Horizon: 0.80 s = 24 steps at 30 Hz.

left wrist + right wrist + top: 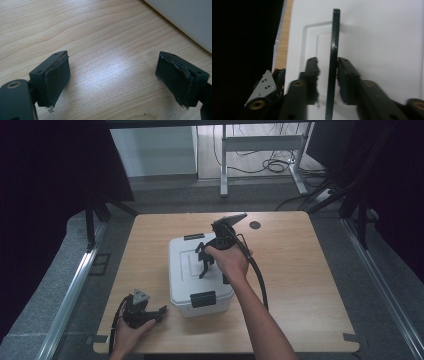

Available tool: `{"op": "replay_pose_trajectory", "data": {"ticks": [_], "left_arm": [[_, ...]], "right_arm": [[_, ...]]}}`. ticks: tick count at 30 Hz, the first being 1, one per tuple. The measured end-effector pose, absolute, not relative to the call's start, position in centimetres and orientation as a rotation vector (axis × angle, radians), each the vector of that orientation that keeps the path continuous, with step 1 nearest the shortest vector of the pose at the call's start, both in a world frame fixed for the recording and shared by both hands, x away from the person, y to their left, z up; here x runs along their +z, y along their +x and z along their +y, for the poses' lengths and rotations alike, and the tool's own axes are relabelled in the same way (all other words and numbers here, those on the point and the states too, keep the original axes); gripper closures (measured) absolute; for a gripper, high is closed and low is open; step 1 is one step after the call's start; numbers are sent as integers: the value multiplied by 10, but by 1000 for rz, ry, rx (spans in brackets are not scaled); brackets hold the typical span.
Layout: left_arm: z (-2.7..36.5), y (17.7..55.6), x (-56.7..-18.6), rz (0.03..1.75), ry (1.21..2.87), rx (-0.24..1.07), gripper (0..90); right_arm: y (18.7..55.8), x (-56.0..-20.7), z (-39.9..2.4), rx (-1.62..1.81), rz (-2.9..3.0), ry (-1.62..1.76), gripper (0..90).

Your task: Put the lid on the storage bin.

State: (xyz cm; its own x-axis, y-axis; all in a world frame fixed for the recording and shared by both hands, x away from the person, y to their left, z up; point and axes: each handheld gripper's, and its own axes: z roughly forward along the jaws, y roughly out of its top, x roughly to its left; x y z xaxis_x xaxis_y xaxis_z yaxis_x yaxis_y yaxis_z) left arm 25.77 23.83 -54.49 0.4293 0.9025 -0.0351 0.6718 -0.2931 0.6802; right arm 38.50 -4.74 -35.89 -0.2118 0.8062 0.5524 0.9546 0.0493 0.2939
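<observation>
A white lidded box (187, 282) stands in the middle of the wooden table (300, 270). Its black lid handle (203, 269) is swung up on edge. My right gripper (204, 255) reaches down over the lid and is shut on that handle (334, 37), one pad on each side, with the white lid (382, 37) behind. My left gripper (161, 311) rests low at the table's front left, just left of the box. Its jaws (112, 75) stand wide open over bare wood (100, 30), with a box corner (190, 20) at the upper right.
Black latches sit on the box's near side (203, 299) and far side (194, 237). A dark cable hole (255, 225) marks the table's far edge. Beyond the table are a desk frame (224, 165) and floor cables (275, 166). Dark curtains hang on both sides.
</observation>
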Motion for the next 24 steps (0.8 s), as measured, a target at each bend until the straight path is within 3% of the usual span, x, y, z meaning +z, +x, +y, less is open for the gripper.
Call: {"op": "replay_pose_trajectory", "data": {"ticks": [6, 24], "left_arm": [[238, 258, -545, 1322, 2060, 478, 122], [238, 258, -545, 1320, 2063, 481, 122]], "right_arm": [[377, -350, -56, -1069, -2185, -1727, 497], [348, -362, -133, -1329, -2199, -1651, 453]]}}
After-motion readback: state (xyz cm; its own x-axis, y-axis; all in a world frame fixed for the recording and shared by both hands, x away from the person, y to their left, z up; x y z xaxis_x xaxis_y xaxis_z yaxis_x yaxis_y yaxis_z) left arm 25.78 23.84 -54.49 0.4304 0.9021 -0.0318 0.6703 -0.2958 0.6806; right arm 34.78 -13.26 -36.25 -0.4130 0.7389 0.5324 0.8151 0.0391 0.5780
